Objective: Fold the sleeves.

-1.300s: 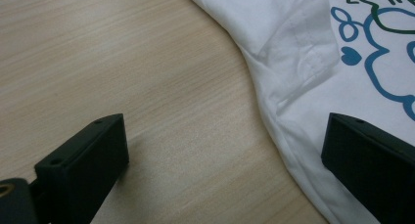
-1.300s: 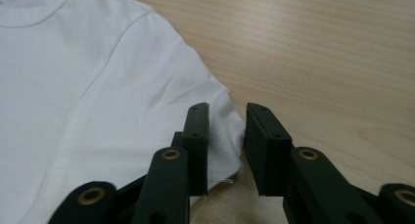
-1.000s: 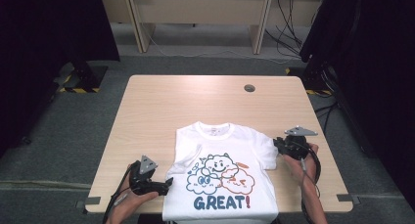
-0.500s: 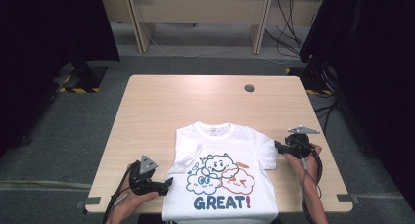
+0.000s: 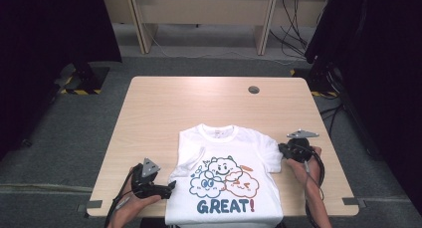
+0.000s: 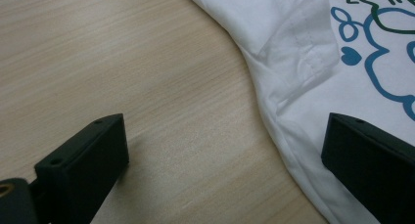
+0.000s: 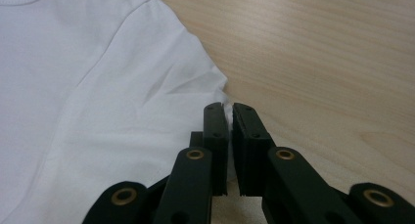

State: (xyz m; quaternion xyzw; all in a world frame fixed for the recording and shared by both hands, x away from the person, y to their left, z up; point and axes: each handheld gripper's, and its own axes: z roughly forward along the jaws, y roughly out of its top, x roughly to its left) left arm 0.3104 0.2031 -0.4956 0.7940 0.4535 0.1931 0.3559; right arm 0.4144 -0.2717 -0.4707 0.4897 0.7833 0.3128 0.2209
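Observation:
A white T-shirt (image 5: 224, 148) with a cartoon cloud print and the word GREAT! lies flat, front up, at the near middle of the wooden table (image 5: 209, 103). Its left sleeve is folded in over the chest. My left gripper (image 5: 169, 188) rests low by the shirt's left side seam and is open. In the left gripper view the left gripper (image 6: 225, 141) straddles the shirt's edge (image 6: 303, 48), one jaw over bare wood and one over cloth. My right gripper (image 5: 281, 151) is at the right sleeve. The right gripper (image 7: 229, 114) is shut on the sleeve's hem corner (image 7: 98, 87).
A round cable hole (image 5: 254, 89) sits in the table's far right part. The shirt's hem hangs over the near edge. Bare wood lies left, right and beyond the shirt. Desk legs and cables (image 5: 293, 19) stand on the floor behind.
The right gripper has shifted very slightly at the sleeve. The left gripper and the shirt have not visibly moved.

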